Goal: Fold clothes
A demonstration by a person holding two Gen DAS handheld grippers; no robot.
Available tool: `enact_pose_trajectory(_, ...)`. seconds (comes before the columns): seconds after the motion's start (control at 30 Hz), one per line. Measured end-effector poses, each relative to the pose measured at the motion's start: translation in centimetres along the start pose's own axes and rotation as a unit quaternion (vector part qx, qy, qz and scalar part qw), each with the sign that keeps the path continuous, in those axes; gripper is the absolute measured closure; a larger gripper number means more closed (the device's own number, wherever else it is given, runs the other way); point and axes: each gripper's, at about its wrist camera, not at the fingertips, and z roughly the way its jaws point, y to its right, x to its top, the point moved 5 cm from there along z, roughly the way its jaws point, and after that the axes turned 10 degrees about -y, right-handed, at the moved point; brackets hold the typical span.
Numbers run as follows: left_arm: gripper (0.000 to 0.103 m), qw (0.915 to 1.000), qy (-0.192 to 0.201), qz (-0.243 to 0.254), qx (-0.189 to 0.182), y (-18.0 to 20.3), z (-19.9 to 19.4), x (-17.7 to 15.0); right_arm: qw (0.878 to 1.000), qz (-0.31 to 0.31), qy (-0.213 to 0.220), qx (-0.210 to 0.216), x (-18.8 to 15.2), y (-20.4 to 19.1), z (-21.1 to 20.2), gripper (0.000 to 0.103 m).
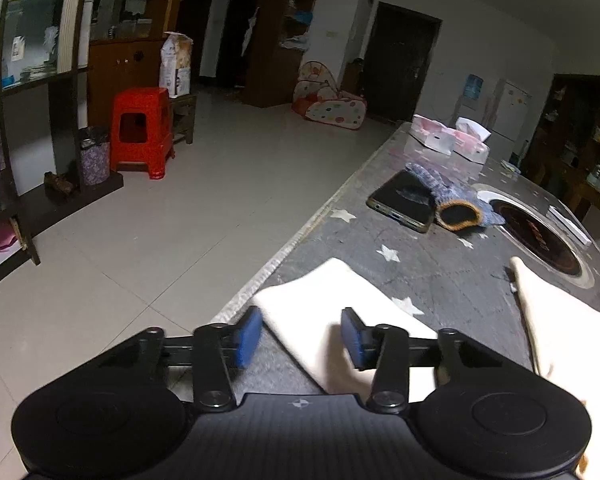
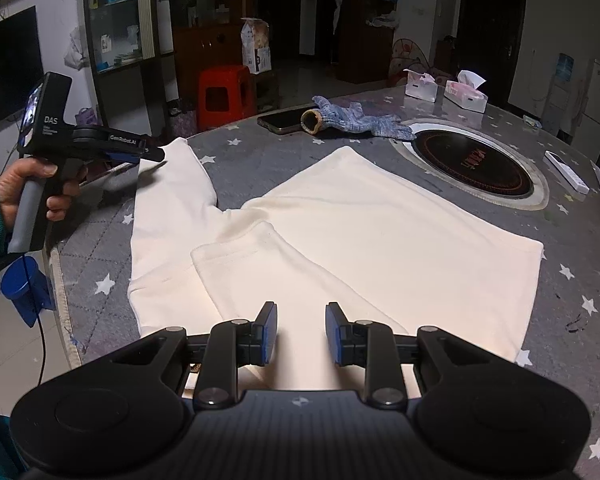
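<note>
A cream long-sleeved top [image 2: 380, 232] lies flat on the grey star-print table [image 2: 572, 280]. One sleeve is folded over its body; the other sleeve [image 2: 172, 200] stretches out to the left. My left gripper [image 1: 300, 336] is open above that sleeve [image 1: 332, 300] near its cuff, close to the table's left edge; in the right wrist view it [image 2: 156, 156] hovers over the cuff. My right gripper [image 2: 301, 332] is open and empty, just above the near edge of the top.
A phone [image 2: 280, 120], a blue knit glove [image 2: 356, 118] and two tissue boxes [image 2: 464, 94] lie at the far side. A round built-in cooktop [image 2: 472, 166] sits beyond the top, with a white remote [image 2: 566, 176] to its right. A red stool [image 1: 142, 132] stands on the floor.
</note>
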Motion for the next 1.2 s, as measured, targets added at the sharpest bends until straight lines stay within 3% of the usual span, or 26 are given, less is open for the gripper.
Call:
enact_pose_trajectory(0.1,0.091,0.9999,0.000,-0.011,0.002,-0.4,0.3,0.3,1.000,0.005,0.005,0.000,0.0,0.1,-0.3,0.077)
enact_pose_trajectory(0.17,0.097,0.9993,-0.005,-0.028,-0.025,-0.6,0.3,0.5,1.000,0.008,0.008,0.000,-0.1,0.2,-0.5,0.077)
enact_pose_trajectory(0.33,0.100,0.9956,0.022,-0.014,-0.090,1.8,-2.3,1.0,1.000,0.018,0.018,-0.003,-0.2,0.5,-1.2,0.077)
enact_pose_trajectory(0.5,0.100,0.9823,0.051,0.023,-0.179,6.1,-6.4,1.5,0.999,0.035,0.030,-0.011,-0.7,1.5,-2.3,0.077)
enact_pose_trajectory(0.67,0.100,0.9546,0.057,0.094,-0.277,12.9,-10.4,0.7,0.997,0.056,0.041,-0.018,-1.7,2.8,-3.4,0.077)
enact_pose_trajectory(0.83,0.100,0.9186,0.028,0.135,-0.370,18.9,-12.6,-1.7,0.995,0.085,0.050,-0.029,-3.1,4.6,-4.8,0.077)
enact_pose_trajectory(1.07,0.099,0.8852,-0.050,0.223,-0.405,24.4,-11.8,-7.8,0.986,0.149,0.056,-0.040,-5.8,8.0,-6.4,0.077)
enact_pose_trajectory(1.17,0.093,0.8667,-0.083,0.260,-0.418,26.6,-11.5,-10.5,0.983,0.168,0.057,-0.042,-6.7,8.9,-6.8,0.077)
enact_pose_trajectory(1.2,0.091,0.8647,-0.089,0.271,-0.414,26.7,-11.4,-11.1,0.983,0.172,0.057,-0.042,-6.9,9.0,-6.9,0.077)
